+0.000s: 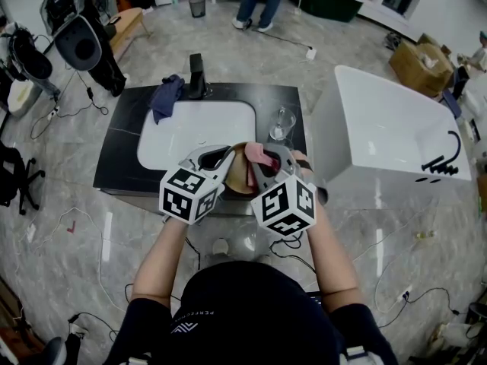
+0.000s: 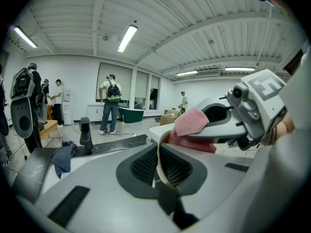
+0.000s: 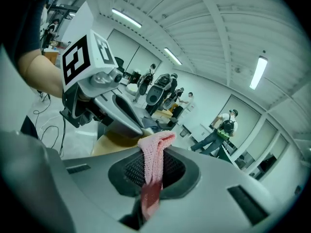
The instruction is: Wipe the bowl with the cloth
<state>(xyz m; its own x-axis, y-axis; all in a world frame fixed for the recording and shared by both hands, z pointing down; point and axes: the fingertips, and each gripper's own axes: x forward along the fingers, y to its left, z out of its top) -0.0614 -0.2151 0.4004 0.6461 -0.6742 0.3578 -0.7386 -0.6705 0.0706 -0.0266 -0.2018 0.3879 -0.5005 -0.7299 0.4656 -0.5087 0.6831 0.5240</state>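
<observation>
A white bathtub stands at 3 o'clock of the black desk, whose white sink basin fills its middle. A dark faucet stands at the basin's 12 o'clock, a blue rag lies at its 10 o'clock, and a clear glass stands at its 3 o'clock. Both tools meet over the desk's front edge, at 6 o'clock of the basin. The left hand-held gripper is clamped onto the bowl's thin rim, which runs edge-on between its ribbed pads. The right hand-held gripper is closed around the cloth, pinching it mid-length. The bowl is tan and thin-walled with a paler lip. It is held off the desk, tilted with its opening toward the right hand-held gripper. The cloth is pink with a knitted, nubbly texture, bunched into a narrow strip. Only a short tuft stands proud of the jaw tips, right at the bowl's lip; whether it presses the inside wall cannot be told. Wiping seems to be the step in hand. To do it well, the tuft should lead, not the hard jaw tips. It should sweep round the inner wall with light pressure, since the rim pinch is slim and a hard push could lever the bowl loose. Turning the bowl between strokes would cover the whole wall.
</observation>
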